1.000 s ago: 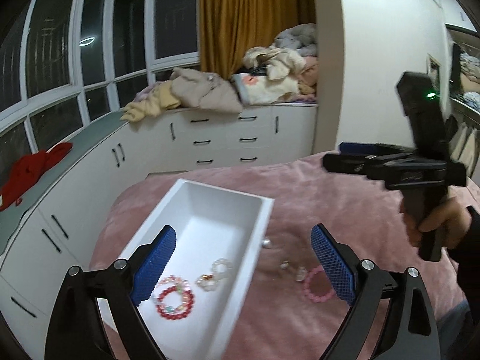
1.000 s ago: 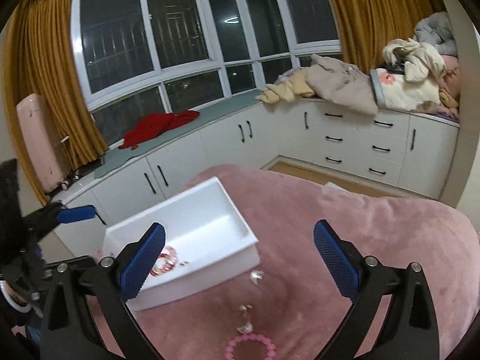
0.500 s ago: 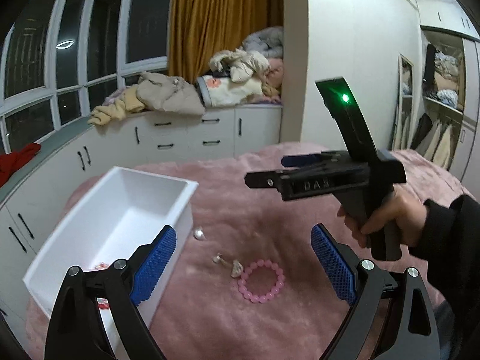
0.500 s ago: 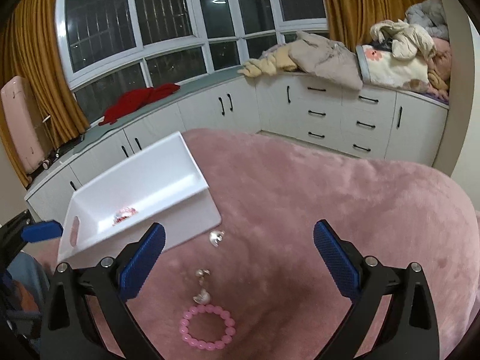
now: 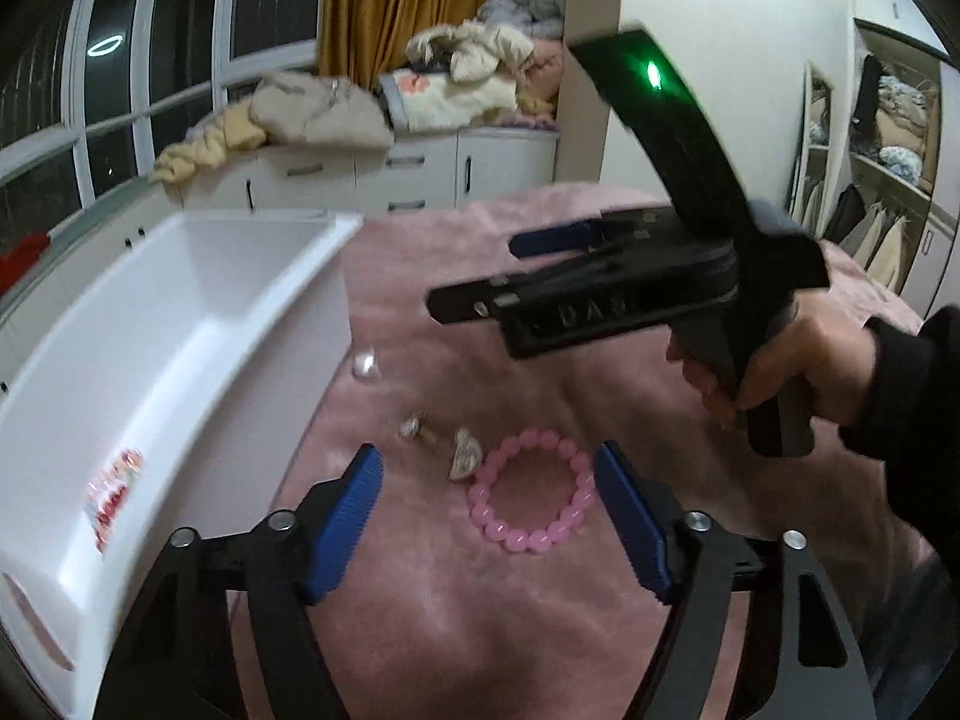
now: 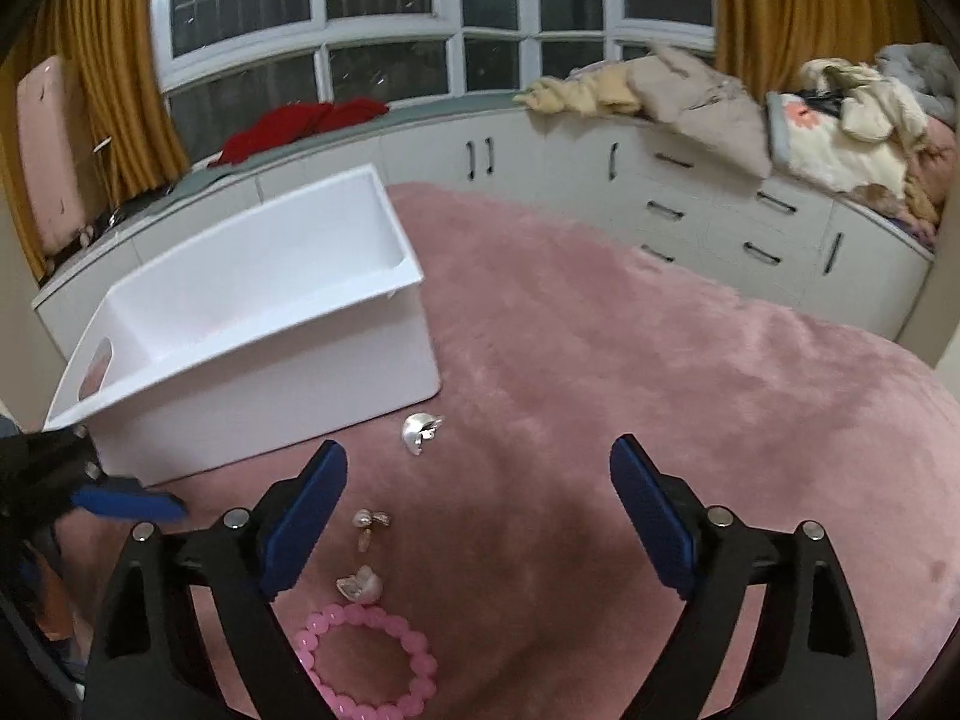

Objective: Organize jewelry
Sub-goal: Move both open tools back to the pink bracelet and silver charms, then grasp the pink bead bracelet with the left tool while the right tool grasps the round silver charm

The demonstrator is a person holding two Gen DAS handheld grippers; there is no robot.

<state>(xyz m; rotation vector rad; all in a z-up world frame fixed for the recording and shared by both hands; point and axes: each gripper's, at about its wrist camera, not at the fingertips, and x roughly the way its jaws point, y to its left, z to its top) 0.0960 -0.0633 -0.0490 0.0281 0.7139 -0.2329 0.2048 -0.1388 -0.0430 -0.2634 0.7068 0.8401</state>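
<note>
I see the pink blanket [image 6: 630,372] spread across both views, cabinets [image 6: 720,204] with heaped clothes [image 6: 840,120] behind it. The white bin [image 6: 258,324] sits on it at my left, 1 beaded piece [image 5: 114,495] blurred inside. My right gripper [image 5: 540,276] crosses the left view above the blanket, its jaws hard to read there; its own view [image 6: 480,516] shows them wide apart and empty. My left gripper [image 5: 486,516] is spread wide, empty, framing the pink bracelet [image 5: 531,489]. Just beside it lie 2 small pearly pieces [image 6: 360,585], and a silver one [image 6: 420,432] near the bin wall.
</note>
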